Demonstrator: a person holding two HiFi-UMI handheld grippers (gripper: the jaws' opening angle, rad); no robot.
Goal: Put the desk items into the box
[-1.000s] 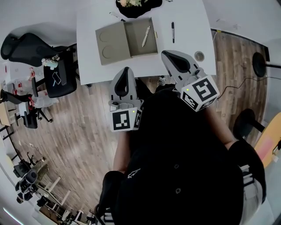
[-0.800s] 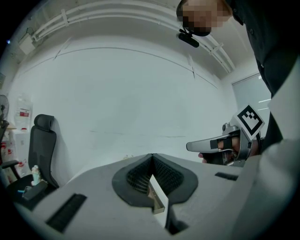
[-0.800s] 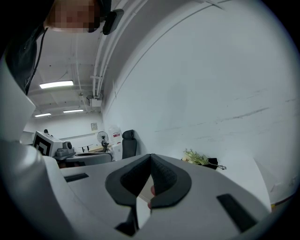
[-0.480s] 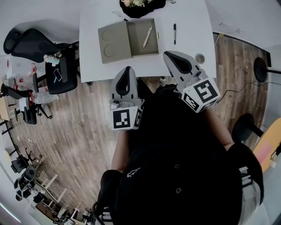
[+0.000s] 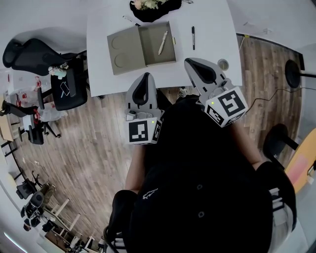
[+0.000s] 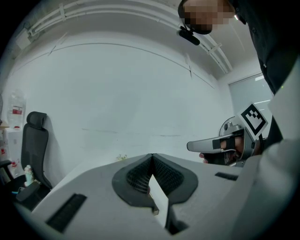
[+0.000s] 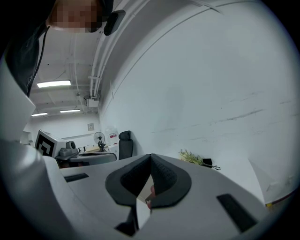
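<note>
Tan box (image 5: 150,52) lies open, white pen (image 5: 163,43) inside. At its 6 o'clock, left gripper (image 5: 143,78) and right gripper (image 5: 190,62) are pressed together, empty.

White table (image 5: 212,20) with open box (image 5: 150,52), black marker (image 5: 193,37), small round cup (image 5: 223,64)

Head view overhead; both gripper views toward wall (image 6: 140,93)

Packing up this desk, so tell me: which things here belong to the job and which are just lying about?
Job: box, white pen in it, black marker on the desk, small round item at the desk edge.
Lying about: flowers, office chair.
</note>
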